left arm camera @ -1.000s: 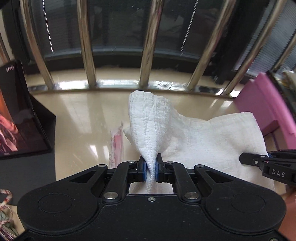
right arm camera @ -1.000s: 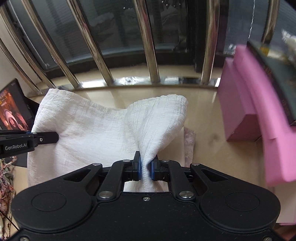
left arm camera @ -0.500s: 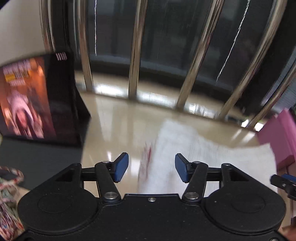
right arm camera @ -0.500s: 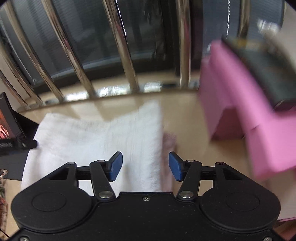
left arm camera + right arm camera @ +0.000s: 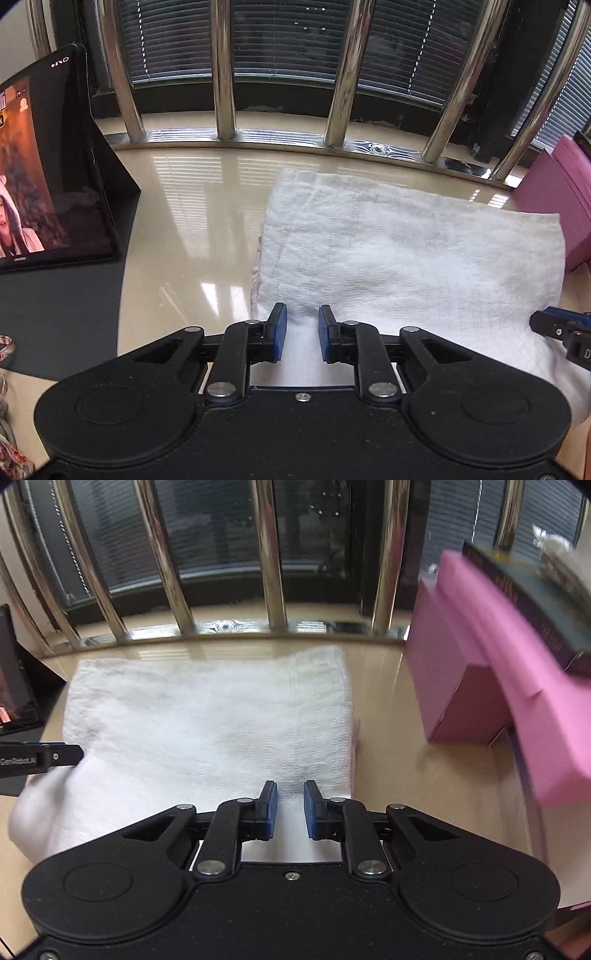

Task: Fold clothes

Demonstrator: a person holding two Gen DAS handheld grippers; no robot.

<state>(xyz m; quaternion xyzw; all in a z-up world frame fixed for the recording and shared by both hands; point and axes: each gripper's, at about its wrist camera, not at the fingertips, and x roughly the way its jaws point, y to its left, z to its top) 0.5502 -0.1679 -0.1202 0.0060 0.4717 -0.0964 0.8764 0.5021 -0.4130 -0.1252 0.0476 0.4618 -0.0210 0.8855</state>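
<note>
A white textured cloth (image 5: 399, 254) lies flat and folded on the glossy beige table (image 5: 192, 206); it also shows in the right wrist view (image 5: 207, 723). My left gripper (image 5: 302, 330) is open and empty, its blue pads over the cloth's near left edge. My right gripper (image 5: 290, 805) is open and empty over the cloth's near right edge. The right gripper's tip (image 5: 561, 330) shows at the right of the left wrist view. The left gripper's tip (image 5: 55, 756) shows at the left of the right wrist view.
A tablet (image 5: 33, 166) playing video leans at the left on a dark mat (image 5: 59, 317). Pink boxes (image 5: 480, 679) with a dark book on top stand at the right. Chrome railing bars (image 5: 225, 74) run along the table's far edge. A pinkish edge (image 5: 356, 734) peeks from under the cloth.
Both grippers let go of the cloth and opened wide, then narrowed to a smaller gap. The cloth dropped from raised bunches to lying flat. Both grippers have drawn back to its near edge.
</note>
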